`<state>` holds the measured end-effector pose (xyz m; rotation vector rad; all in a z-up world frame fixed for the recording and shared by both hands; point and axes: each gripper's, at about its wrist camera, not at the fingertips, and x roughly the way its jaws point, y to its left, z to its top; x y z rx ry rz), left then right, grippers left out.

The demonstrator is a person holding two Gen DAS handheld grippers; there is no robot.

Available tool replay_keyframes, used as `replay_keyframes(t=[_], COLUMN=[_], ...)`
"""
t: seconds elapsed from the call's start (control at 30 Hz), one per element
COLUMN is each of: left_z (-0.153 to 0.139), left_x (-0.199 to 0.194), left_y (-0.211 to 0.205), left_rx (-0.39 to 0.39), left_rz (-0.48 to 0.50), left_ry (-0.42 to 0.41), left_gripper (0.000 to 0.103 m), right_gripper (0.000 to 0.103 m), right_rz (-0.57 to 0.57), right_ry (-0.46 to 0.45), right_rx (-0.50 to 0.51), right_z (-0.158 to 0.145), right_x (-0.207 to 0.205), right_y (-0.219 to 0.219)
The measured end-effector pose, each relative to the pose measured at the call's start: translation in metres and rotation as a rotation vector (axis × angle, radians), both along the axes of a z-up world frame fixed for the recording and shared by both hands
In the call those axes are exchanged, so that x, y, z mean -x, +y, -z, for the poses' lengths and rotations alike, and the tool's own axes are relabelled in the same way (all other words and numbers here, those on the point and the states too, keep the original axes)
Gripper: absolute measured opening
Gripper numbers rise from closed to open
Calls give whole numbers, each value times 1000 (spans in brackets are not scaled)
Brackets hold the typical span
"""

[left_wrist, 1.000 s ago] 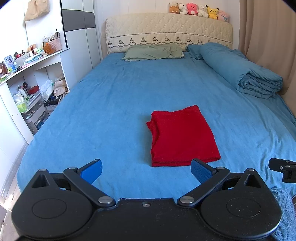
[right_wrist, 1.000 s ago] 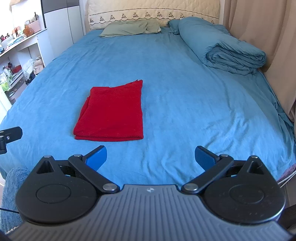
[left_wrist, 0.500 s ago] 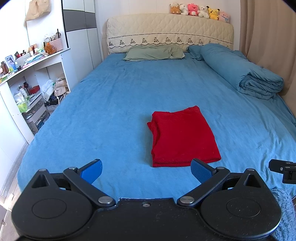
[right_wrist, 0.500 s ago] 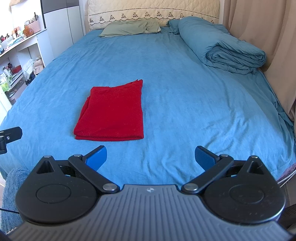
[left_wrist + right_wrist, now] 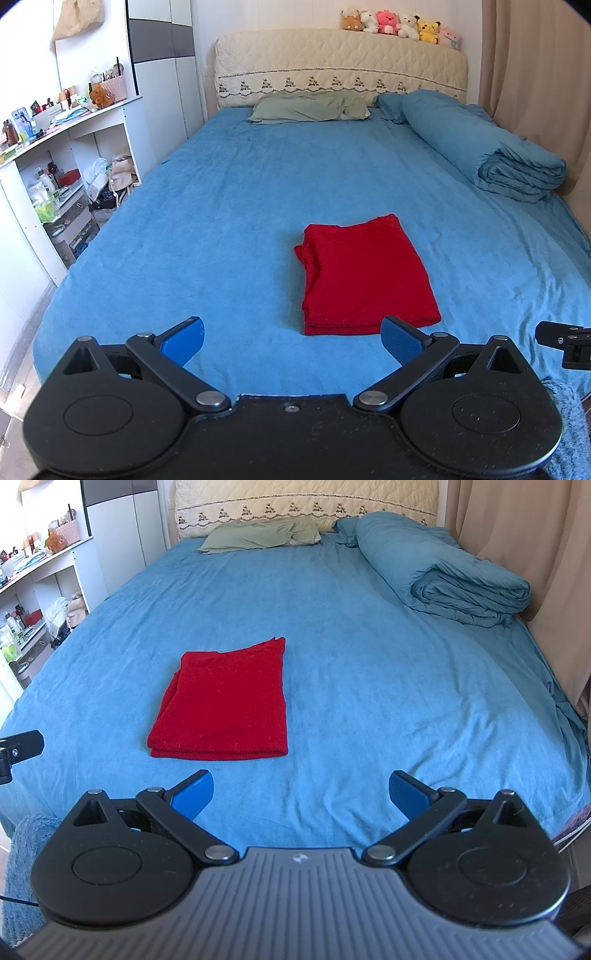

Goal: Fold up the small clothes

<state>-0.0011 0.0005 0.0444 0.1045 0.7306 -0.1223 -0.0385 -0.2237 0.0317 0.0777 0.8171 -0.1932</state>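
- So, red garment (image 5: 364,275) lies flat on the blue bedsheet (image 5: 221,221), roughly mid-bed toward the near edge, folded into a neat rectangle w/ stacked layers showing along its near and left edges.
- Left gripper (image 5: 291,338): jaws spread wide, nothing between them, held back at the foot of the bed; garment's near edge sits just beyond the fingertips.
- Right gripper (image 5: 301,794): also wide apart and empty, held off to the garment's right, not touching it.
- Why so, prob.: both tools are pulled clear so the fold isn't disturbed; looks like this piece is done or nearly so.
- Layers on the left side splay a bit, so a final squaring-up could still be wanted – judgement only.
- Rolled duvet (image 5: 454,579) and green pillow (image 5: 310,107) sit well apart at the far end, leaving the working area free.
- Risk if re-gripped: pinching only the top layer would pull the fold open.
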Motion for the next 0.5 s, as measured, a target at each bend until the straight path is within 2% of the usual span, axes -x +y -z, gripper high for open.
replay_keyframes(t=[0.33, 0.5], left_z=[4, 5], left_x=[-1, -2], left_y=[-1, 0], left_rx=[-47, -19], left_rz=[-9, -5], left_ry=[-20, -19], left_gripper=[103, 103], right_gripper=[103, 103], right_rz=[1, 5], right_ry=[1, 4], right_rx=[-4, -7], right_z=[1, 2], right_x=[-1, -2], right_y=[1, 1])
